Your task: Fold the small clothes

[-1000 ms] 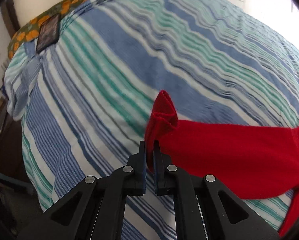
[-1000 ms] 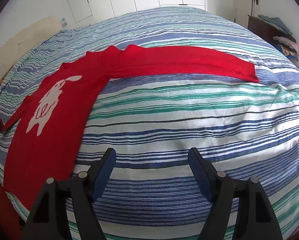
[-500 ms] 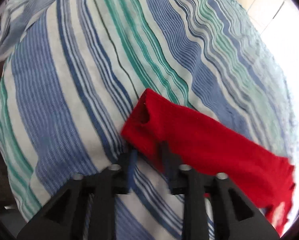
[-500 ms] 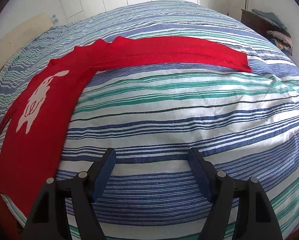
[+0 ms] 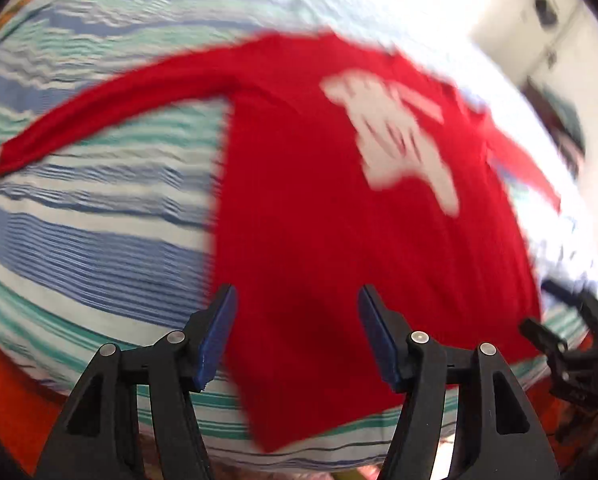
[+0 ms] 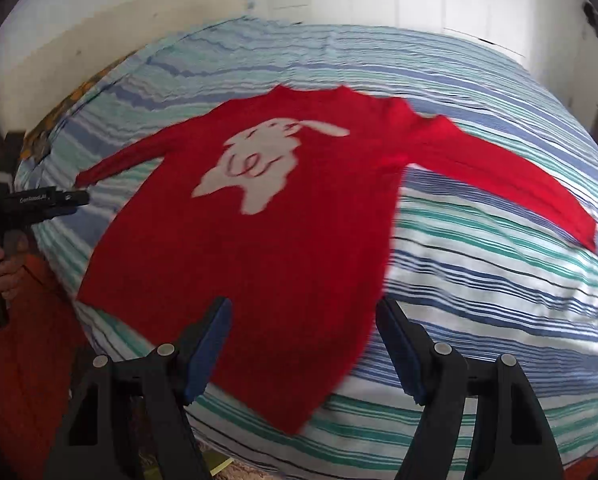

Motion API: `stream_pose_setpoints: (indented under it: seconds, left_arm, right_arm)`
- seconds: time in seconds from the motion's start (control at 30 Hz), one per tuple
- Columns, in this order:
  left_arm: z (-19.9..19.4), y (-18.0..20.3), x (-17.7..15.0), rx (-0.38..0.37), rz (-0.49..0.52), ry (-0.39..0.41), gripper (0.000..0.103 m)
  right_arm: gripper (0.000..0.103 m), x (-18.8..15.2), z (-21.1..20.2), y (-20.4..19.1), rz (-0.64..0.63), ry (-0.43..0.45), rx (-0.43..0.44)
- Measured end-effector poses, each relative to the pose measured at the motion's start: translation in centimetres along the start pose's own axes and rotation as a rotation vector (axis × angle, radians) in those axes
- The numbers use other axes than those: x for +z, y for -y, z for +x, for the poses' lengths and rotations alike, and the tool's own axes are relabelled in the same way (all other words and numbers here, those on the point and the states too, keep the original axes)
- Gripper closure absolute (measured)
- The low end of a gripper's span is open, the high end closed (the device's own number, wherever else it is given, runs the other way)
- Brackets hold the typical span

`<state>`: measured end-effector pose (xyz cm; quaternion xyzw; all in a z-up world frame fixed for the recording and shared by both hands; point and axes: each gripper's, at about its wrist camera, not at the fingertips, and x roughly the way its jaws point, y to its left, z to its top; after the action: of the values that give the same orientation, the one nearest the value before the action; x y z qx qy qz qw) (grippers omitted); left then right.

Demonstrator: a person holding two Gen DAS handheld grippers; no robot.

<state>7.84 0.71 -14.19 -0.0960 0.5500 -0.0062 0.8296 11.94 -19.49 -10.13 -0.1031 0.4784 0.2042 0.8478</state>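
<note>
Jaws on the left gripper point(image 5: 295, 334) are opening with nothing pinched between them, red cloth only lying below the gap; right gripper point(image 6: 303, 344) jaws stand wide apart and empty too. Task item, a small red long-sleeved knit sweater with a white animal print point(image 6: 259, 240), lies face up and spread flat on the blue, green and white striped bedspread point(image 6: 479, 300), both sleeves stretched outward from the body, hem at the bed's near edge. Both grippers hover over the sweater's hem end, left one above the hem's left part, right one above its right part; neither touches fabric. Left wrist view is motion-blurred, so fine detail of the hem is unclear. Step in hand looks like the end of laying out and the start of the first fold. Next move likely calls for each gripper to pinch a sleeve or a side edge and carry it inward across the print, keeping the body flat.
</note>
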Motion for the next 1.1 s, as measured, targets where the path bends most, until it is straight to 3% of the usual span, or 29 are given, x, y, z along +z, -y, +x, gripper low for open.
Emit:
stream_pose_setpoints:
  seconds: [0.03, 0.07, 0.13, 0.2, 0.3, 0.4, 0.53, 1.1]
  left_arm:
    - [1.7, 1.1, -0.9, 0.025, 0.019, -0.044, 0.038]
    - [2.7, 1.8, -1.6, 0.064, 0.035, -0.038, 0.035]
    - [2.7, 2.9, -2.9, 0.125, 0.128, 0.049, 0.03]
    - [2.6, 3.0, -3.4, 0.13, 0.172, 0.065, 0.028]
    - [2.4, 1.9, -3.5, 0.073, 0.108, 0.054, 0.027]
    - [2.3, 2.6, -4.0, 0.095, 0.123, 0.065, 0.026]
    - [2.5, 2.9, -4.0, 0.127, 0.133, 0.077, 0.025]
    - [2.7, 2.8, -3.9, 0.127, 0.139, 0.078, 0.023]
  right_arm:
    - [0.029, -0.3, 1.4, -1.0, -0.03, -0.033, -0.023]
    - [0.029, -0.7, 3.0, -1.5, -0.046, -0.079, -0.049]
    - [0.029, -1.8, 5.9, -1.5, -0.052, -0.165, -0.092]
    - [0.021, -2.3, 6.2, -1.2, -0.041, -0.131, -0.115]
    - [0.019, -2.6, 6.1, -0.9, -0.03, -0.122, -0.126]
    - [0.017, -2.8, 6.3, -0.5, -0.027, -0.11, -0.124]
    - [0.017, -2.9, 6.1, -1.0, -0.036, -0.101, -0.136]
    - [0.015, -3.2, 6.2, -1.5, -0.049, -0.094, -0.153]
